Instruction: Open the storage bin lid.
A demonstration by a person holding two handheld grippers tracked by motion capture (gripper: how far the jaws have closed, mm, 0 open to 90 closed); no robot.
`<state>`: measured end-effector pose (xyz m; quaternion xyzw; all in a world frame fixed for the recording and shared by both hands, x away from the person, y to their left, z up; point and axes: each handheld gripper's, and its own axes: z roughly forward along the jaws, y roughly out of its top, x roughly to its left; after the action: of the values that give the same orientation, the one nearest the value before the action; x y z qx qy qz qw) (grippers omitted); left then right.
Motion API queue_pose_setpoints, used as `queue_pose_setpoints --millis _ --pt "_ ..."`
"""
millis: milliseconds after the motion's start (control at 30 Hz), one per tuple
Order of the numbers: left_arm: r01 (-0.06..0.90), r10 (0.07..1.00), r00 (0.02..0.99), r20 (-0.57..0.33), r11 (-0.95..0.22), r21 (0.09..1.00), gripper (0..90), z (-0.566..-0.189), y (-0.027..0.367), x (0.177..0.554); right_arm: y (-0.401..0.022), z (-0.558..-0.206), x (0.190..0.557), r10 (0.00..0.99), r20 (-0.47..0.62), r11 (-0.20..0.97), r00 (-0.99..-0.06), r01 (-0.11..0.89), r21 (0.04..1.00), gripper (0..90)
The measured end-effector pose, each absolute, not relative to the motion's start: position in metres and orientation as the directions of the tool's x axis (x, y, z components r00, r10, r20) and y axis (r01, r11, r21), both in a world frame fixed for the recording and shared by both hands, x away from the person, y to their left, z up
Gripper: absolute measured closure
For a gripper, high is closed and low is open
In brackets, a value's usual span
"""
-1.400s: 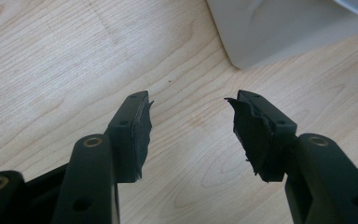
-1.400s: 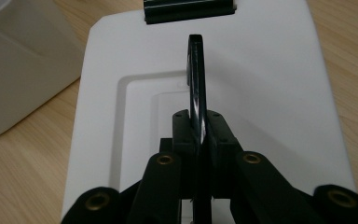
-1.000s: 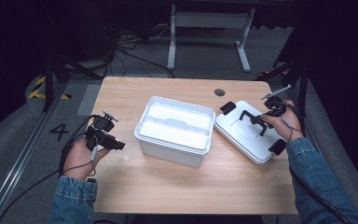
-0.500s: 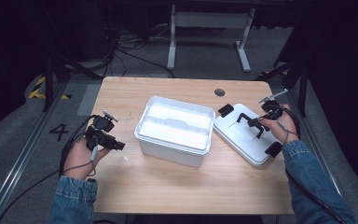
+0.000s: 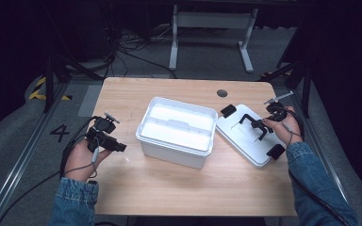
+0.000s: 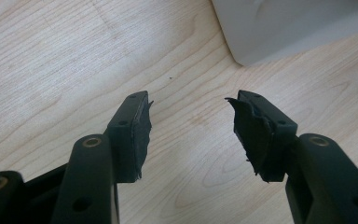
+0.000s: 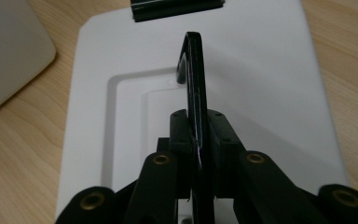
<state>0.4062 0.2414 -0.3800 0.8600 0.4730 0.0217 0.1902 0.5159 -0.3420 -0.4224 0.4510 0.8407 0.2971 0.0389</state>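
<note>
A white plastic box stands open in the middle of the wooden table. Its white lid lies flat to the right, with a black latch at each end and a black handle raised upright. My right gripper is shut on that handle, which stands edge-on between the jaws over the lid. My left gripper hovers over bare table at the left, open with nothing between its fingers; a corner of the box lies ahead.
A dark round grommet sits near the table's far edge. A white metal frame and cables lie on the floor behind. A rail runs along the floor at the left.
The right gripper has slid slightly left along the lid and holds the handle raised. The left gripper has stayed in place.
</note>
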Motion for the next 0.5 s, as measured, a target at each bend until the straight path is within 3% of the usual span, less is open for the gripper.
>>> queue_pose_setpoints --millis 200,400,500 --pt "0.805 0.821 0.553 -0.142 -0.482 0.346 46.2 -0.381 0.241 0.407 -0.348 -0.423 0.516 0.792 0.187 0.408 -0.581 0.733 0.544 73.0" --pt "0.799 0.817 0.561 -0.135 -0.492 0.346 46.0 -0.38 0.239 0.408 -0.346 -0.412 0.51 0.803 0.177 0.375 -0.569 0.713 0.592 58.2" --pt "0.799 0.815 0.562 -0.138 -0.493 0.345 46.0 -0.381 0.238 0.409 -0.342 -0.404 0.503 0.794 0.145 0.4 -0.59 0.687 0.607 56.7"
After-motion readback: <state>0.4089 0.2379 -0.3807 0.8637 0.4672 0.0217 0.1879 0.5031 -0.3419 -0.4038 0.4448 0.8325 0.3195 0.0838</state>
